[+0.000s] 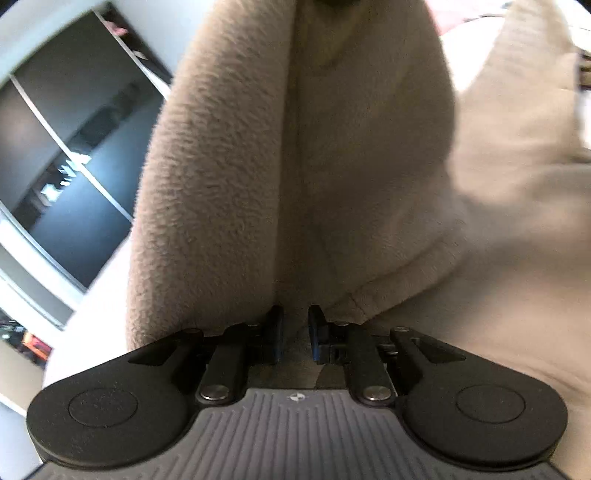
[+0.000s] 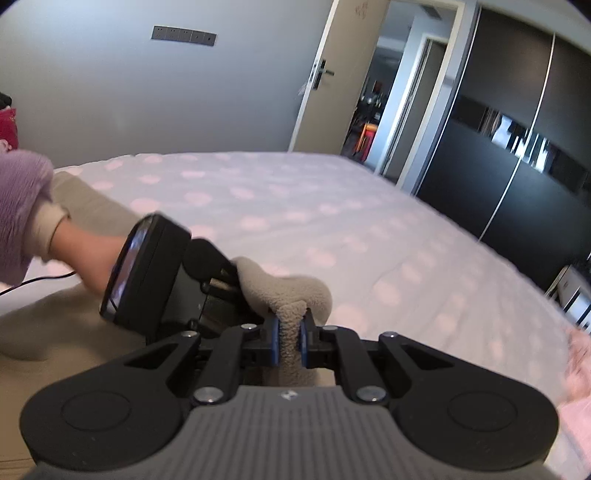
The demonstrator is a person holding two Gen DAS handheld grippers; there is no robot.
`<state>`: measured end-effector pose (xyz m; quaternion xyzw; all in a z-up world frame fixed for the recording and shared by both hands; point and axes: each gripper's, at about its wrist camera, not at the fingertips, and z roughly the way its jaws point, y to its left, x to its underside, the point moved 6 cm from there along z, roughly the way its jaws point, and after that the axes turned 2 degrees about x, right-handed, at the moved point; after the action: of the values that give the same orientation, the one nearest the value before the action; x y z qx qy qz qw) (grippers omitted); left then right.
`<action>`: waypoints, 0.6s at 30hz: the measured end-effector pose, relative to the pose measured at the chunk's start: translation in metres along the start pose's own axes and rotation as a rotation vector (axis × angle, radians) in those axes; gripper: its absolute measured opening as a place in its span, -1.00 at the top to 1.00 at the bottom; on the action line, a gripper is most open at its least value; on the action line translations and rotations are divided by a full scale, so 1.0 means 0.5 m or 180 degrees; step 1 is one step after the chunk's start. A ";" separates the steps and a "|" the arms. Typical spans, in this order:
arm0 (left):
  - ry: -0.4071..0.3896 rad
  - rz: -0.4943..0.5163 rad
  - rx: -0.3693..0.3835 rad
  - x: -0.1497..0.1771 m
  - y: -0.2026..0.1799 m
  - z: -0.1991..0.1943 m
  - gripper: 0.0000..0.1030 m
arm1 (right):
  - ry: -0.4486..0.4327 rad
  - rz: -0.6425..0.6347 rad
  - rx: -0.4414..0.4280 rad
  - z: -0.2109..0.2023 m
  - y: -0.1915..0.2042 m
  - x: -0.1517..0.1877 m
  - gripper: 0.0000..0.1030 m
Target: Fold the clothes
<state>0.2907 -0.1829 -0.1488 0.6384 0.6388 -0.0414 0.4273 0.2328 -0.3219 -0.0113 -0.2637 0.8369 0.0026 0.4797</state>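
Bed [image 2: 332, 206] dotted pink; dark wardrobe [image 2: 517, 122] beyond

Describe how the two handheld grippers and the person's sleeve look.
Both the left gripper and the right gripper have black linkage arms, round black discs, blue finger pads and a ribbed grey body. The sleeve is fuzzy lilac over a beige cuff.

Open door [image 2: 332, 77], dark wardrobe [image 2: 517, 122], wall switches [image 2: 183, 35].
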 end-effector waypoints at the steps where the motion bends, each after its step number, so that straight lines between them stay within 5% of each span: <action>1: 0.0003 -0.0027 0.0088 0.010 -0.004 -0.017 0.74 | 0.0019 0.0038 -0.0036 -0.001 0.006 0.013 0.77; 5: -0.0030 -0.0122 0.0348 0.044 -0.011 -0.092 0.61 | 0.0091 0.0044 -0.0208 -0.003 0.039 0.050 0.76; 11: -0.0092 0.0072 -0.0021 0.080 0.003 -0.164 0.11 | 0.0296 -0.0147 -0.0440 0.000 0.103 0.103 0.76; 18: -0.0320 0.0606 -0.0280 0.015 -0.014 -0.151 -0.04 | 0.0349 -0.0248 -0.0464 0.009 0.117 0.113 0.75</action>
<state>0.2487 -0.1329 -0.1091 0.6739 0.5543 -0.0045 0.4885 0.1879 -0.2950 -0.0738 -0.3301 0.8485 0.0304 0.4124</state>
